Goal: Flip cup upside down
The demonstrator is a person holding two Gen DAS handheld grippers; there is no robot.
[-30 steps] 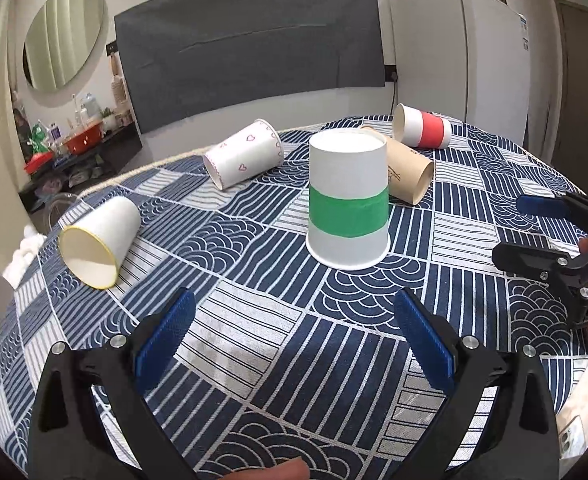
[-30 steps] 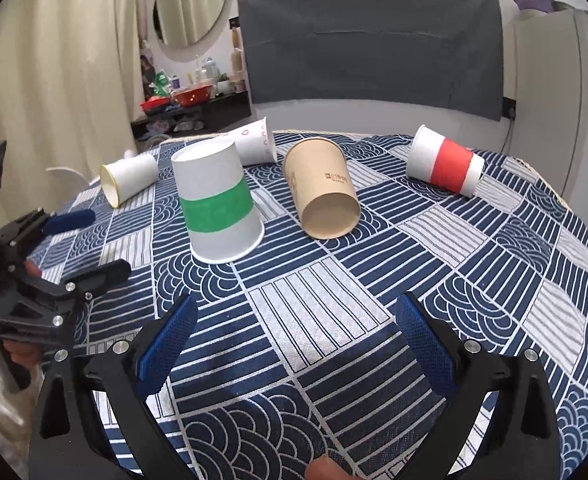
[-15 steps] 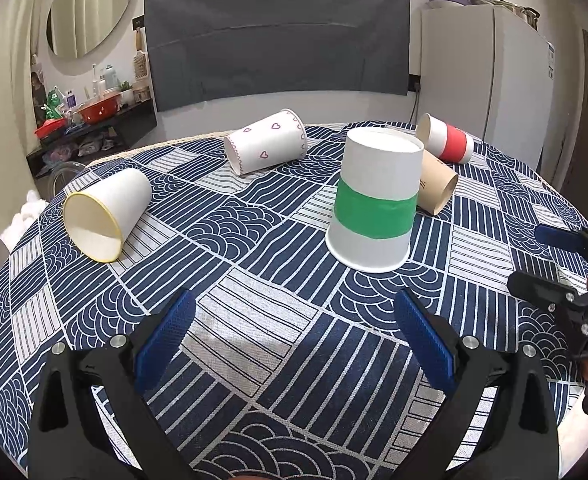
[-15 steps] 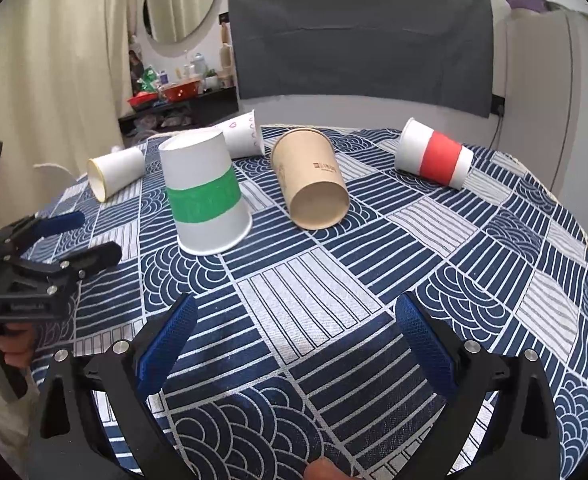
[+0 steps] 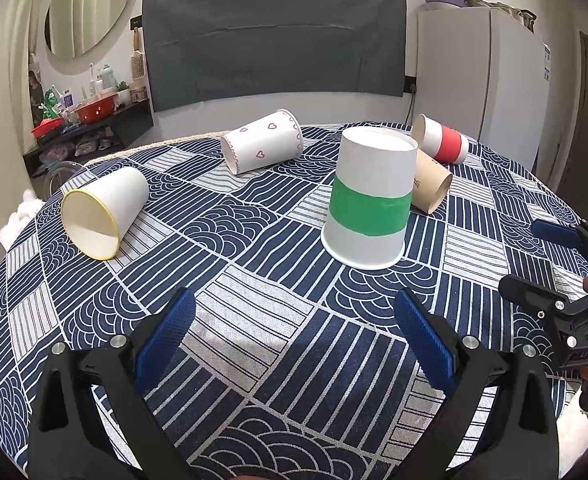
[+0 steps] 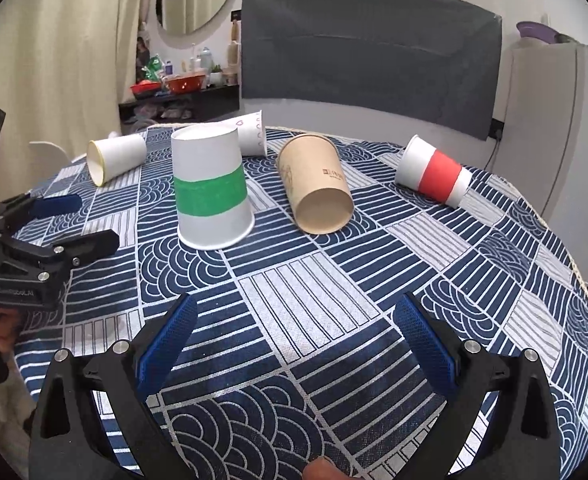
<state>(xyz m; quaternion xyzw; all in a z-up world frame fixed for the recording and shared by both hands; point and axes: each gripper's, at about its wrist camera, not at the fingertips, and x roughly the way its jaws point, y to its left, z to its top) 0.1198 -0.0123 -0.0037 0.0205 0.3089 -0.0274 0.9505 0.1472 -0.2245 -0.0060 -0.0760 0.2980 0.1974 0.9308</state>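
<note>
A white cup with a green band [image 5: 368,204] stands upside down on the patterned tablecloth [image 5: 254,320]; it also shows in the right wrist view [image 6: 210,192]. Several cups lie on their sides: a yellow-rimmed white cup [image 5: 102,212], a heart-print cup [image 5: 262,146], a brown cup [image 6: 316,186] and a red-banded cup [image 6: 434,176]. My left gripper [image 5: 294,340] is open and empty, in front of the green-banded cup. My right gripper [image 6: 294,340] is open and empty, in front of the brown cup.
The round table's edge curves at the right [image 6: 574,264]. A grey panel [image 5: 274,40] and a white fridge [image 5: 494,72] stand behind the table. A shelf with clutter [image 5: 90,116] is at the back left.
Both grippers have pulled back a little from the green-banded cup, and the left view has swung so the cup sits further right. No cup has moved.
</note>
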